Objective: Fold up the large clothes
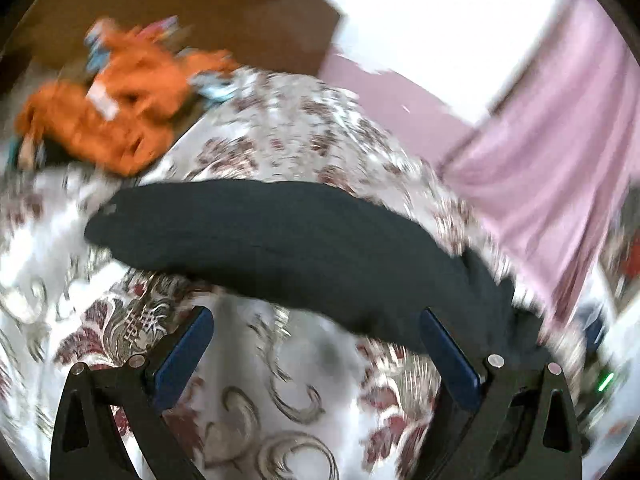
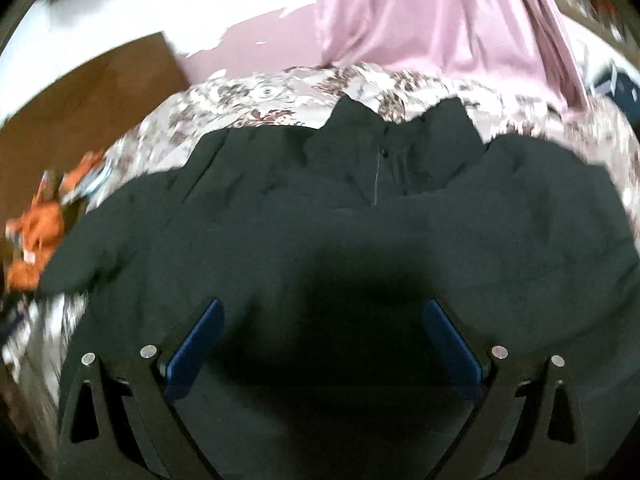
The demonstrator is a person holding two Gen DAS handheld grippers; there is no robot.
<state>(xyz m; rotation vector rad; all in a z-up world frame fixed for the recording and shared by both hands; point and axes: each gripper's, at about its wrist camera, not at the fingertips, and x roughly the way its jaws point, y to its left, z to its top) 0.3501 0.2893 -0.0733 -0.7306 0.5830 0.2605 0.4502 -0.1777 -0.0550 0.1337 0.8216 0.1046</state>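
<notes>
Up close, we see the left gripper [image 1: 316,332] with its fingers [image 1: 184,354] spread wide and nothing between them: flat blue pads on black angular frames with silver pins at the joints. Under them lies a bedspread [image 1: 280,384], pale and slightly glossy, printed with maroon flowers and grey scrolls. Just beyond the fingertips a long, rounded piece of the dark garment [image 1: 280,236] stretches across the bed, matte and soft-edged, its far end tapering toward the left. Past that sits a crumpled orange garment [image 1: 120,112] with a white tag, near the bed's edge, beside a brown floor [image 1: 180,4].

Our right gripper [image 2: 324,322] also stands wide open, gripping nothing, its blue pads hovering over the same dark garment [image 2: 360,240], which fills most of this view. The cloth looks like a dull, fine weave, lightly creased, laid flat on the bed with a zip [image 2: 378,176] running down from a raised collar at the far side. One sleeve reaches out left toward the orange heap. Behind the bed hangs a pink curtain [image 2: 440,20], smooth and folded lengthwise.
</notes>
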